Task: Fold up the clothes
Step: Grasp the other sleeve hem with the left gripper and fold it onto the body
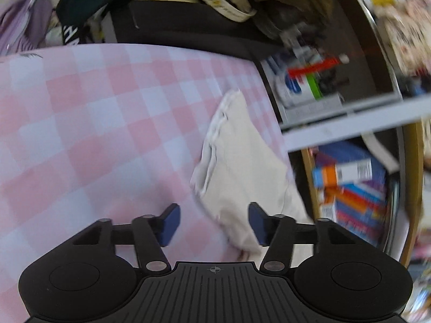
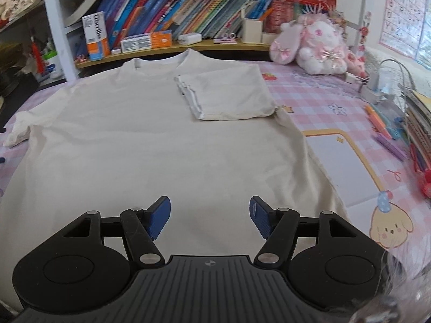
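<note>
A cream T-shirt (image 2: pixel 150 145) lies flat on the pink checked tablecloth (image 2: pixel 323 99), collar toward the bookshelf. Its right sleeve (image 2: pixel 229 94) is folded in over the chest; its left sleeve (image 2: pixel 18 132) lies spread out at the left. My right gripper (image 2: pixel 210 218) is open and empty, hovering over the shirt's lower hem. In the blurred left wrist view, my left gripper (image 1: pixel 214 223) is open and empty above the left sleeve (image 1: pixel 237 156) at the table's edge, with the right pad (image 1: pixel 257 223) over the cloth.
A bookshelf (image 2: pixel 172 45) with books runs along the back. A plush bunny (image 2: pixel 315 45) sits at the back right. Pens (image 2: pixel 382 123) and a wire rack (image 2: pixel 414 113) stand at the right. A dark chair piled with clothes (image 1: pixel 172 21) is beyond the table's left side.
</note>
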A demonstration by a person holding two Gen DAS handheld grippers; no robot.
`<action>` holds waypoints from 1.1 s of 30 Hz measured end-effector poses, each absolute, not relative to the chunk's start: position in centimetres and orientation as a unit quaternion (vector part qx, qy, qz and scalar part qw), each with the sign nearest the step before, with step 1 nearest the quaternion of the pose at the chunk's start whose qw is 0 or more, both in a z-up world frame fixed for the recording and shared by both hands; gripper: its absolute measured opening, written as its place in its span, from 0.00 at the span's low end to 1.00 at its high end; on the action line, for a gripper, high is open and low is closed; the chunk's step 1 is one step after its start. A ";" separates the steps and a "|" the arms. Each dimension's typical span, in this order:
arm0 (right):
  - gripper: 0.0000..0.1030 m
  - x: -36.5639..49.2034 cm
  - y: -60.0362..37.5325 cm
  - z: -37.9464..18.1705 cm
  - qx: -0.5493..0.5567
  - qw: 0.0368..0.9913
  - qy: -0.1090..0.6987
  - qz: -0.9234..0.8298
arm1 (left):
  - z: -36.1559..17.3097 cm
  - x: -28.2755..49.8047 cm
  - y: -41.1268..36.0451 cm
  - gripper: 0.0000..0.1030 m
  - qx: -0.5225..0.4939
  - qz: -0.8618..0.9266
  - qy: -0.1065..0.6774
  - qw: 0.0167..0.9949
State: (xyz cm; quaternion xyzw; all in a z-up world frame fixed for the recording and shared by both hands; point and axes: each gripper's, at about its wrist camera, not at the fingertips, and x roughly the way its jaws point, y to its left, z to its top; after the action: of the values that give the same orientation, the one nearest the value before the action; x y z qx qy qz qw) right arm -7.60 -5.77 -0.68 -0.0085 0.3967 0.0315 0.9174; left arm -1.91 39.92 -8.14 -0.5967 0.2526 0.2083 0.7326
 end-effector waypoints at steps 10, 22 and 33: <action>0.61 -7.5 -5.7 -0.7 -0.009 0.916 0.400 0.017 | -8.9 -0.9 40.5 0.40 -0.646 0.233 0.227 0.690; 0.61 -6.7 -7.2 -1.1 -0.006 0.912 0.409 0.031 | -9.0 -0.4 40.0 0.10 -0.621 0.275 0.225 0.699; 0.61 -5.0 -10.5 -1.8 0.003 0.907 0.418 0.048 | -7.1 1.4 38.2 0.05 -0.537 0.304 0.246 0.748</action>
State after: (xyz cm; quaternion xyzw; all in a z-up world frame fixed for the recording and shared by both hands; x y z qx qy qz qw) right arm -4.96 -10.52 -1.80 0.0030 0.4184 0.0483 0.9070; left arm 1.41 38.23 -7.09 -0.5371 0.2459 0.3037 0.7476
